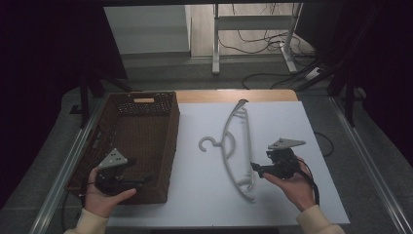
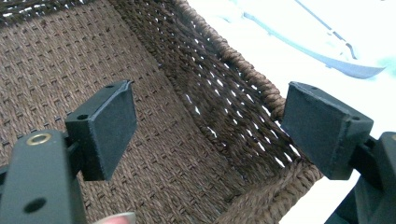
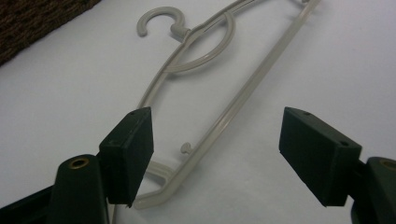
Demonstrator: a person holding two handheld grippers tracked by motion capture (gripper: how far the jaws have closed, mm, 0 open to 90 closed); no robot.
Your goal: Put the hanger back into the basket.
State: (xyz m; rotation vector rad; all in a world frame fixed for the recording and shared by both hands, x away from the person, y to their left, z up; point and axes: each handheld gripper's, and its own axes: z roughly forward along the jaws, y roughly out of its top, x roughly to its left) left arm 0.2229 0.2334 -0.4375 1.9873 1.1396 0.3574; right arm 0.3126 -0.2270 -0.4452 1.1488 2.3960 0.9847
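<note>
Hanger (image 1: 237, 146) is lying at centre frame on the white table (image 1: 282, 204). At lower left your left gripper (image 1: 144, 180) is hanging agape over the basket (image 1: 160, 141); right of the hanger, your right gripper (image 1: 254, 168) is gaping too, one jaw hiding its near corner.

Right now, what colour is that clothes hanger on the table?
The hanger is pale grey-white plastic, clearest in the right gripper view.
</note>
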